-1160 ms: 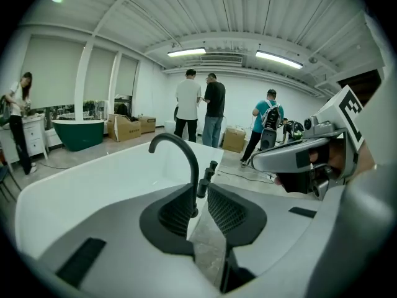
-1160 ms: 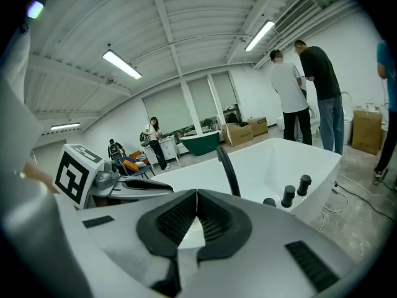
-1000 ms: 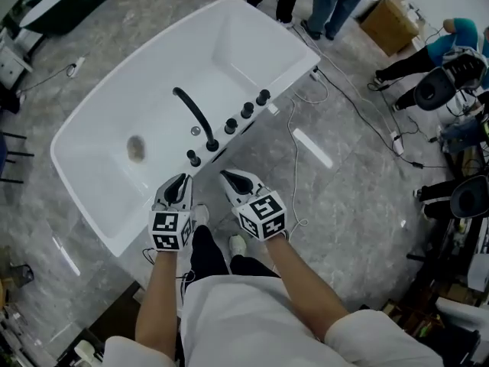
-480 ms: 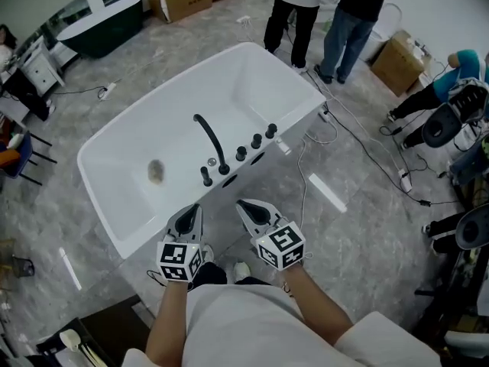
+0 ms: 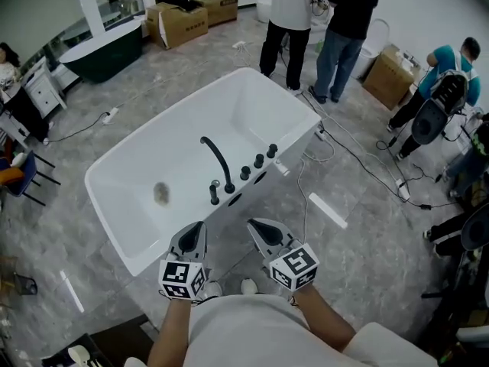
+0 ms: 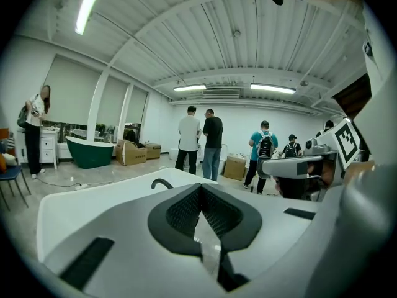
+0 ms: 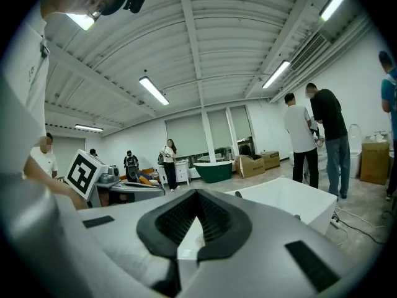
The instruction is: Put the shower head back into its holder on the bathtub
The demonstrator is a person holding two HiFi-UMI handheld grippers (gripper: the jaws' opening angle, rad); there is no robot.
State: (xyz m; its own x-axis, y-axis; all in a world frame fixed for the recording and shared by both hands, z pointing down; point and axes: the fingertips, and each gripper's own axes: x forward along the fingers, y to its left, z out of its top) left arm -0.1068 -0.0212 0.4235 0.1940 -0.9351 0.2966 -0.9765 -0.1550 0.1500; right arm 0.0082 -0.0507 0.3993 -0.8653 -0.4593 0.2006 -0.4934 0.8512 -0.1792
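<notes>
The white bathtub (image 5: pixel 145 167) stands slantwise on the grey floor, with a black arched spout (image 5: pixel 218 161) and a row of black fittings (image 5: pixel 244 173) along its near rim. I cannot tell the shower head apart from those fittings. My left gripper (image 5: pixel 197 229) and right gripper (image 5: pixel 257 225) hang side by side on the near side of the tub, close to my body and clear of the rim. Both are shut with nothing between the jaws. In the left gripper view my left gripper (image 6: pixel 200 187) points at the tub (image 6: pixel 93 197), and in the right gripper view my right gripper (image 7: pixel 197 192) points at the tub (image 7: pixel 285 197).
Two people (image 5: pixel 290 14) stand beyond the tub's far end and another (image 5: pixel 451 67) bends at the right. Cables (image 5: pixel 359 151) and a white strip (image 5: pixel 328 210) lie on the floor right of the tub. Cardboard boxes (image 5: pixel 182 21) and a dark green tub (image 5: pixel 103 48) stand further back.
Both grippers have drawn back from the tub's near rim toward my body and risen. The tub now looks smaller and farther off, and more of the room shows.
</notes>
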